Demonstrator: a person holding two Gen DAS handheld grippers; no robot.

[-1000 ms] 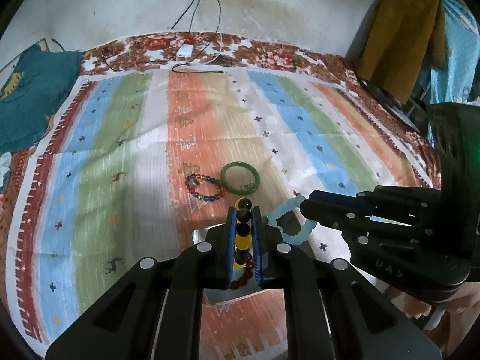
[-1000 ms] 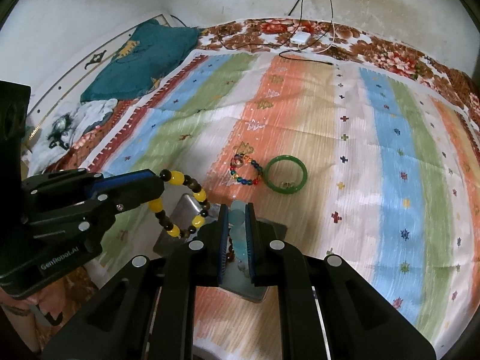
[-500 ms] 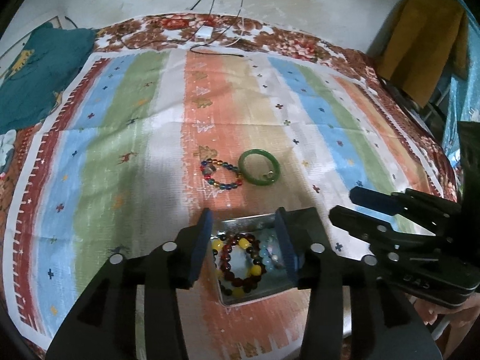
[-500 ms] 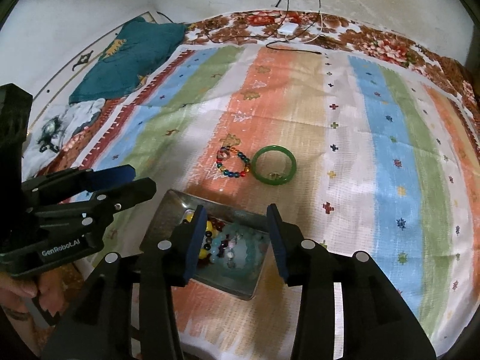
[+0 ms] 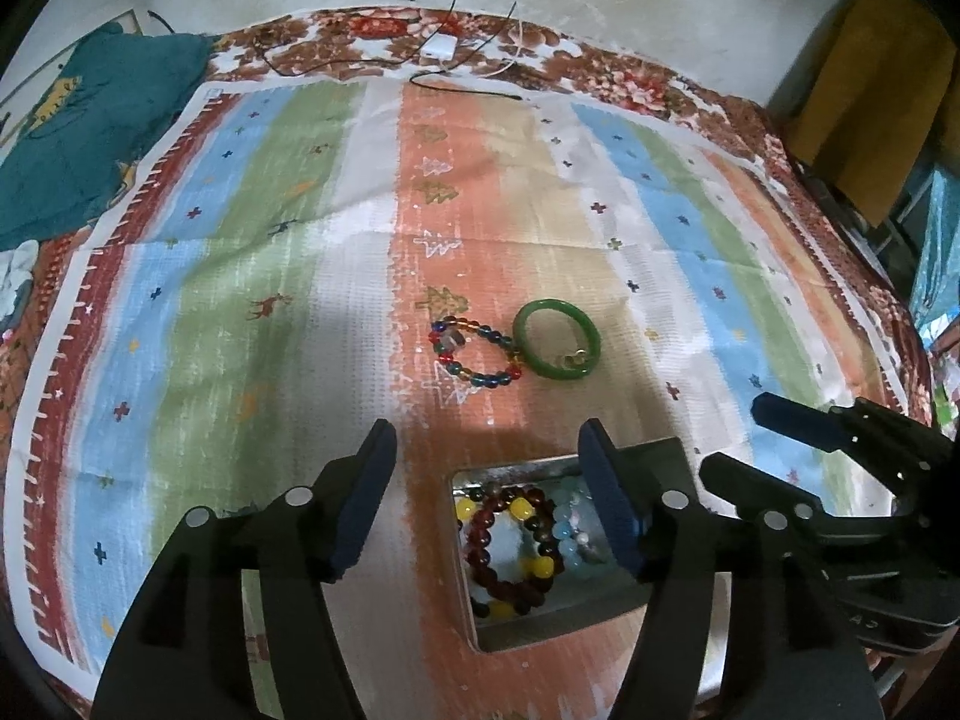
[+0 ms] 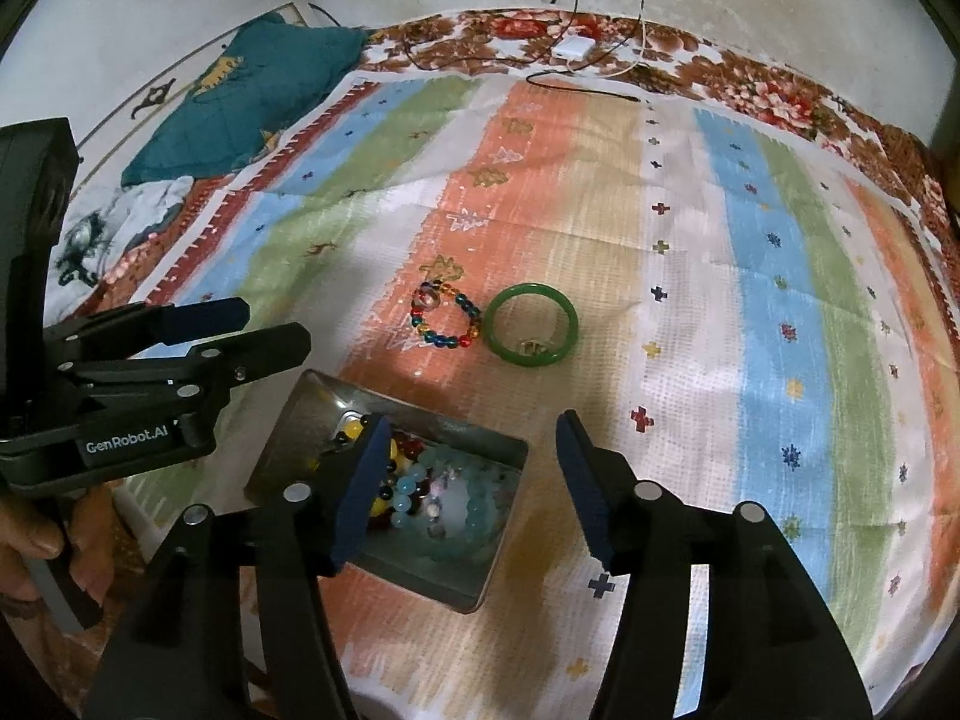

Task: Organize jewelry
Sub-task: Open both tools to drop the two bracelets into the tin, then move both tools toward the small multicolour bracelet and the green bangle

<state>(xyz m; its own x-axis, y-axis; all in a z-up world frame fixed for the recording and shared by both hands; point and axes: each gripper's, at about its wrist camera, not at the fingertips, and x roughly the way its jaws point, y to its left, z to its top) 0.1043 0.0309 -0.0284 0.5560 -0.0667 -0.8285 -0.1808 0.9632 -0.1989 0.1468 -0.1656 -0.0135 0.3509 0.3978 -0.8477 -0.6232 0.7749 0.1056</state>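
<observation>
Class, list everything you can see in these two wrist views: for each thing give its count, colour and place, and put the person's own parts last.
Metal tin: one, grey, on the cloth near the front edge.
Dark red and yellow bead bracelet: one, in the tin.
Pale blue bead bracelet: one, in the tin beside it.
Multicoloured bead bracelet: one, on the orange stripe, beyond the tin.
Green bangle: one, just right of the multicoloured bracelet.
Striped cloth: one, blue, green, orange, white, covering the bed.
Teal cloth: one, far left corner.
White charger with cables: one, far edge.
Yellow garment: one, hanging at right.
Left tongs: black, open, empty, over the tin.
Right tongs: black, open, empty.
</observation>
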